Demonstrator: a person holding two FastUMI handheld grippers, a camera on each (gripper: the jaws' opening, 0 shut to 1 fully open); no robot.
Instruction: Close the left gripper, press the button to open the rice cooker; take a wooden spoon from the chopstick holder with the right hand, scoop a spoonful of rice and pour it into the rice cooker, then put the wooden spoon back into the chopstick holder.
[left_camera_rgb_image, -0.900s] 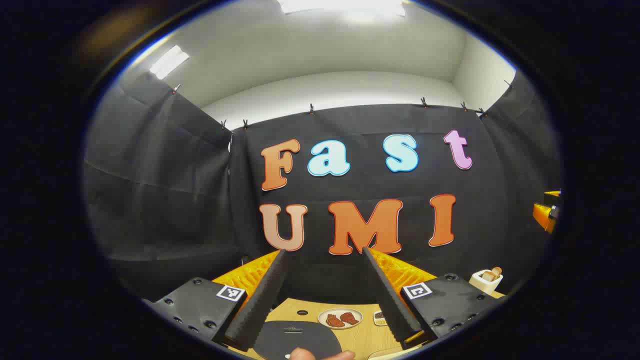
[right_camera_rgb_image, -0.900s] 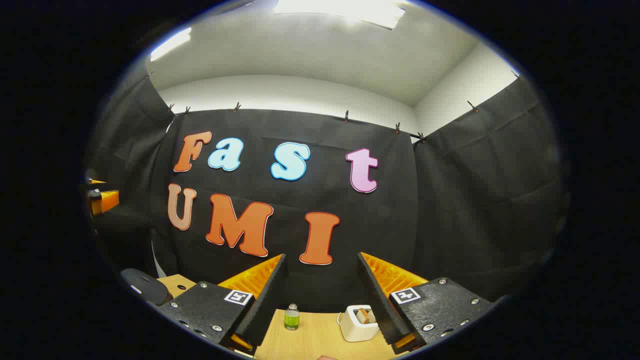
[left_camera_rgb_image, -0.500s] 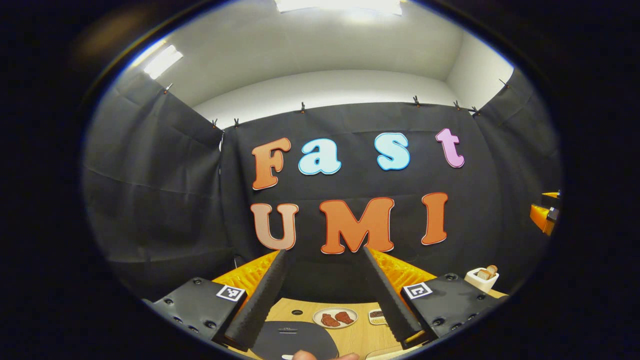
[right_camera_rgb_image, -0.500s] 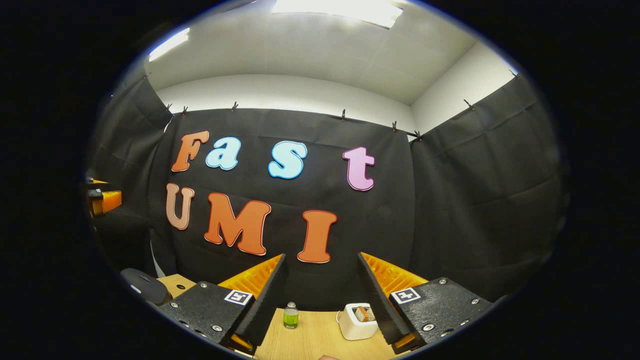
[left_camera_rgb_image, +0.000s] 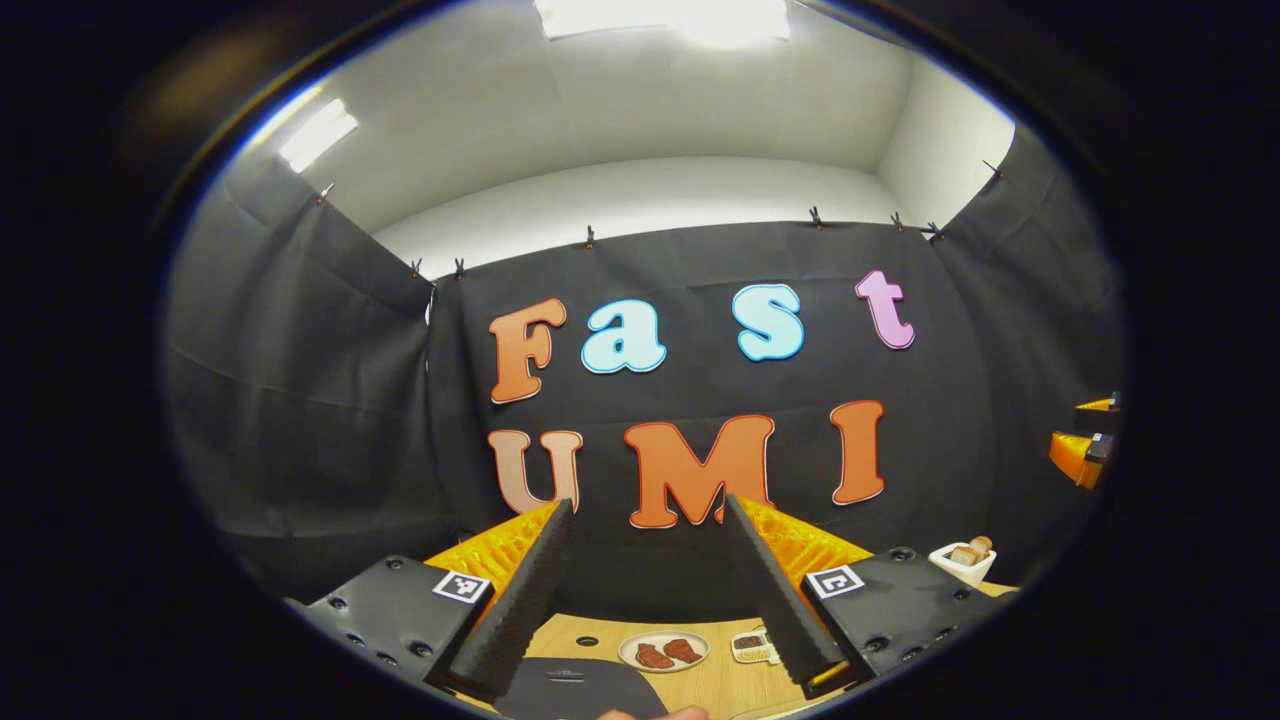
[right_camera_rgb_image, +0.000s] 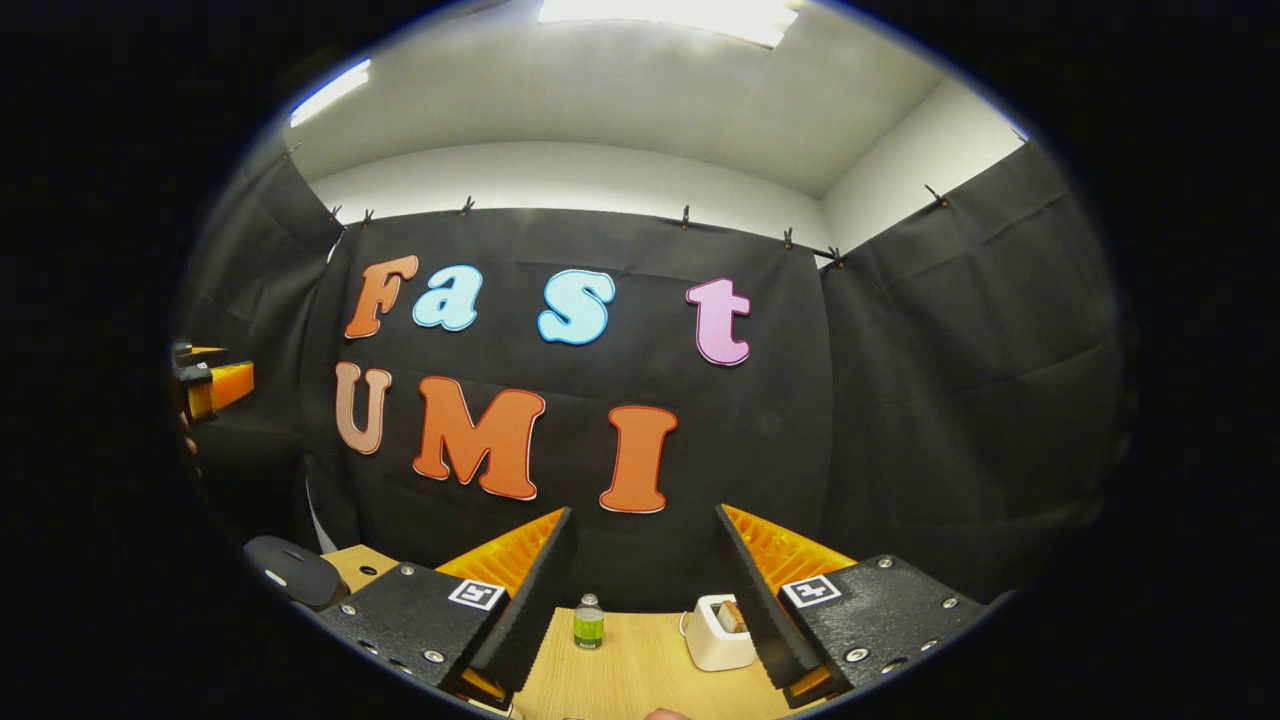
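1. Pale wood grain runs across the tabletop (left_camera_rgb_image: 720, 680) at the bottom of the left gripper view, and on it, between the ribbed black fingers, lies the dark, rounded lid of the rice cooker (left_camera_rgb_image: 580, 690), low and close to the camera.
2. The left hand-held gripper (left_camera_rgb_image: 645, 600) is released, its fingers spread wide with nothing between them but air.
3. Beyond the cooker sits a round white plate (left_camera_rgb_image: 663, 651) with two reddish-brown pieces on it, and just beside it a small white dish (left_camera_rgb_image: 752, 647) of dark bits.
4. Far right in that view, a white chopstick holder (left_camera_rgb_image: 962, 562) stands with wooden tops poking out; which one is the spoon I cannot tell.
5. Over to the right gripper view: the right hand-held gripper (right_camera_rgb_image: 640, 600) is also released, fingers apart and empty.
6. Here comes a small bottle (right_camera_rgb_image: 588, 624) of green liquid with a pale cap, upright on the tabletop.
7. The white holder (right_camera_rgb_image: 718, 634) shows near the right finger, partly hidden behind it.
8. The cooker is a dark rounded shape at the far left edge here.
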